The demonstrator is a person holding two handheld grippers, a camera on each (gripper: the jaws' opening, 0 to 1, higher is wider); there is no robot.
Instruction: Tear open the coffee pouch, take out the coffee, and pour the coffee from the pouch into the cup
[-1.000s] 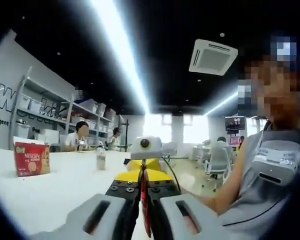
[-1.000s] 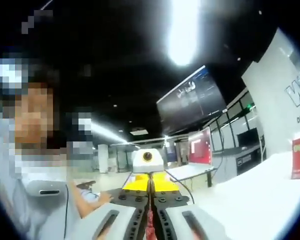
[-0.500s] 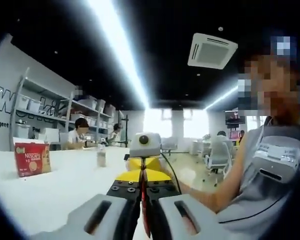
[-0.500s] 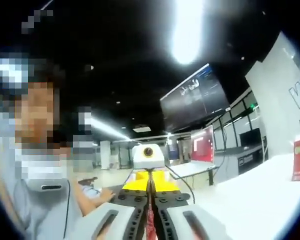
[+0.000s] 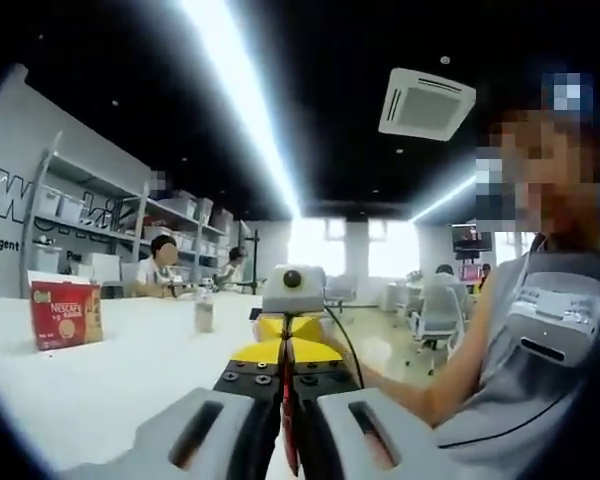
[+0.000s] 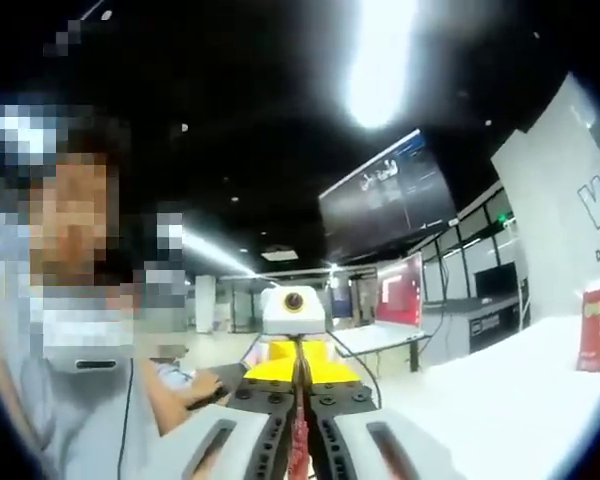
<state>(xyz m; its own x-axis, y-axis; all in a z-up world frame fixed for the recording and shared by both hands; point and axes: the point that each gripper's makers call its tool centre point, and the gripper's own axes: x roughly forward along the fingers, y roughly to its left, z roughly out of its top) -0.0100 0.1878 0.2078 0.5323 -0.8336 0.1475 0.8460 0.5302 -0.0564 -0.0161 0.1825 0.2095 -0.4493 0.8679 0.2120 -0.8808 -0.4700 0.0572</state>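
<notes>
While the left gripper (image 5: pixel 286 440) and right gripper (image 6: pixel 300 445) face nose to nose, each clamps an end of the red coffee pouch (image 5: pixel 290 450), which runs edge-on between them.

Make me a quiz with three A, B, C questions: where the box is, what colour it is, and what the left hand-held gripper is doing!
1. Where does the box stand?
A) on the white table
B) on the floor
C) on a chair

2. What colour is the box?
A) blue
B) red
C) green

3. How is the left hand-held gripper?
A) wide open
B) shut on nothing
C) shut on the coffee pouch

Answers: 1 A, the box sits on the white tabletop. 2 B, its front is red. 3 C, a thin red pouch is pinched between the closed jaws.
</notes>
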